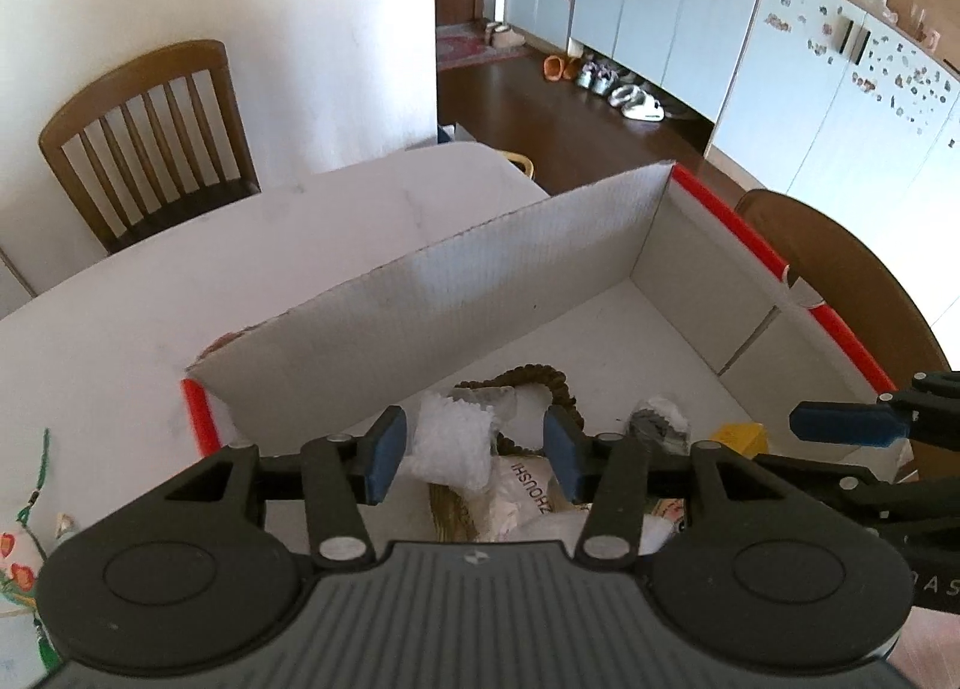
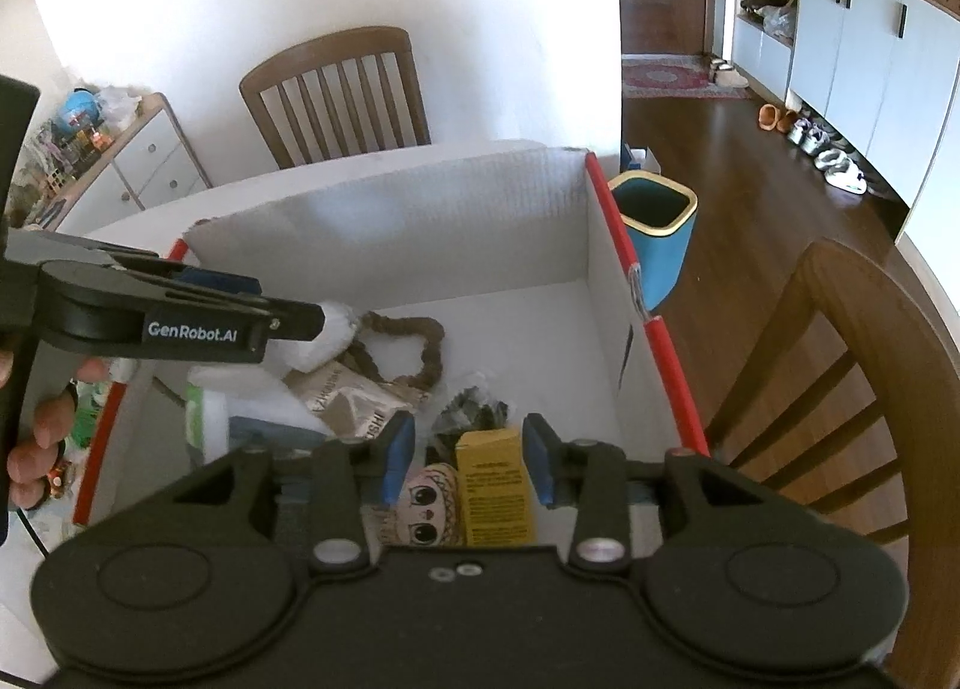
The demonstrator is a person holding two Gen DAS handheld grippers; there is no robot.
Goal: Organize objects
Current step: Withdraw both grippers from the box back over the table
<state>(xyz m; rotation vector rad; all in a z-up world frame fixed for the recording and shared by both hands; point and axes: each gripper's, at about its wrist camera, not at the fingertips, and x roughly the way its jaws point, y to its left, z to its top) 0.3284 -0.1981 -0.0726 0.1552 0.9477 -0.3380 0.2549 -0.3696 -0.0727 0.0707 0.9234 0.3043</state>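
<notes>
Both grippers hang over an open cardboard box (image 1: 540, 269) with red edges that sits on the white tabletop (image 1: 180, 281). The left gripper (image 1: 474, 452) is spread, a white packet (image 1: 450, 443) lying in the gap between its blue pads without either pad clearly touching it. The right gripper (image 2: 468, 458) is spread too, low centre of its frame, above a yellow carton (image 2: 495, 485) and a doll face (image 2: 426, 503). A brown braided loop (image 2: 414, 347) lies further back on the box floor. A blue bin (image 2: 657, 233) stands on the floor beyond the box
</notes>
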